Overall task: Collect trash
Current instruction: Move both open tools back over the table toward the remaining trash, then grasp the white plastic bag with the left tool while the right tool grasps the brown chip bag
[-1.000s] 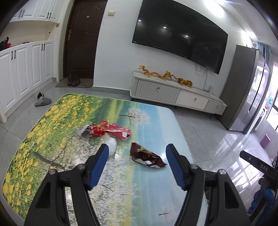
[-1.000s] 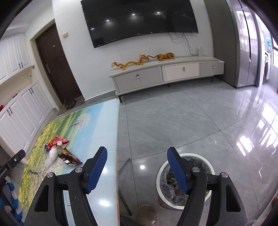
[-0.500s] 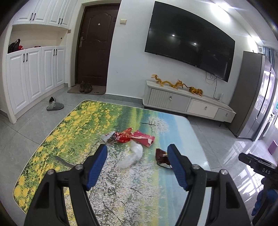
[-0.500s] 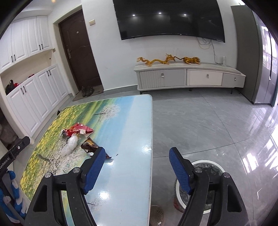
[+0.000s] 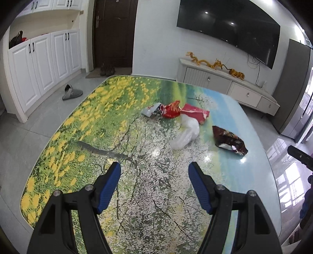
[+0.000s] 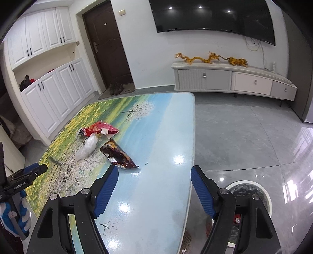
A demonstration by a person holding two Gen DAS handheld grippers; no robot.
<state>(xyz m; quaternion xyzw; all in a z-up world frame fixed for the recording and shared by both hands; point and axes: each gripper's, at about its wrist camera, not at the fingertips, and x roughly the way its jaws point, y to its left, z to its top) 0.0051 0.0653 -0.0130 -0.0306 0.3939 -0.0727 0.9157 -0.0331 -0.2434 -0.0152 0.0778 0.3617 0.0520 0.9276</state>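
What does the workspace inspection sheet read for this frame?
Surface: printed landscape table, glossy.
Job's things: red wrapper, clear plastic bag, dark brown wrapper on the table; bin on the floor beside it.
Clutter: nothing seen.
Grippers: left gripper and right gripper, jaws open, empty.
Cables: wires below the television.
Surroundings: door, slipper, white cabinets.
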